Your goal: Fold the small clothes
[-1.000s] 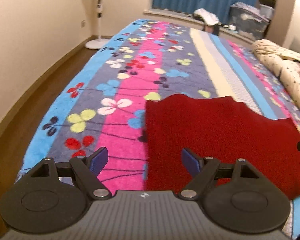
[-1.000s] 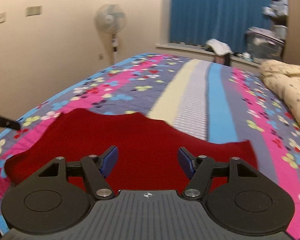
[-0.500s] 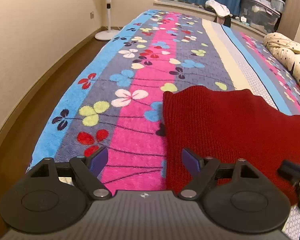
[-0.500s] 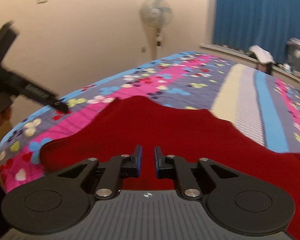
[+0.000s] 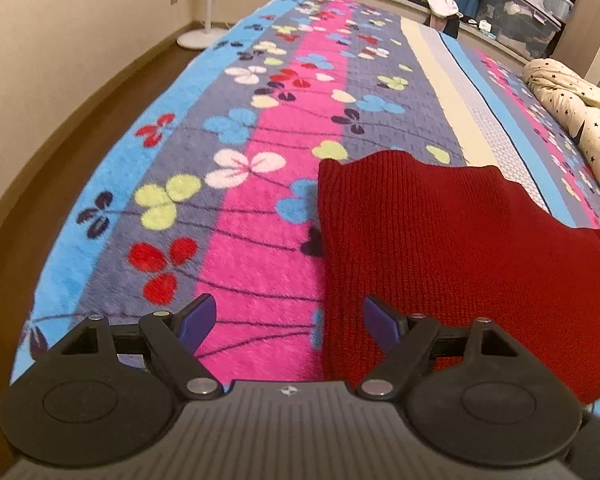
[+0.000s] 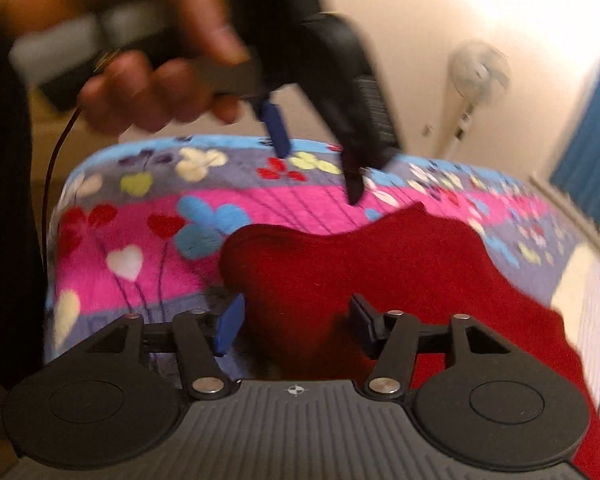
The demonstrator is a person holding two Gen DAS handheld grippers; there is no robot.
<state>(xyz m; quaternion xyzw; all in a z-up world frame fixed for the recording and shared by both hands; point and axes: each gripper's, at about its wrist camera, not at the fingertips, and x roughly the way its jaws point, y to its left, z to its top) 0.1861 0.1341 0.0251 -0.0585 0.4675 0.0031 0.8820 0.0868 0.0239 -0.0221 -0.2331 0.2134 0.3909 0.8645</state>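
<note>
A: Dark red knitted garment (image 5: 440, 248) lay flat on the floral fleece blanket (image 5: 260, 216) of the bed, near its foot end. Left gripper (image 5: 288, 320) hung released, jaws spread over the garment's left edge, nothing between the pads.

B: And the right?

A: Right gripper (image 6: 296, 322) had pinched nearly closed half a second earlier, then just reopened; jaws now stood apart above the garment's rounded corner, empty. It had also swung across toward the left side. Likely lining up a grasp for a fold.

B: Any difference between views?

A: Only the right wrist view showed the person's hand (image 6: 140, 60) on the left gripper; only the left showed the star-print quilt (image 5: 572, 104).
</note>
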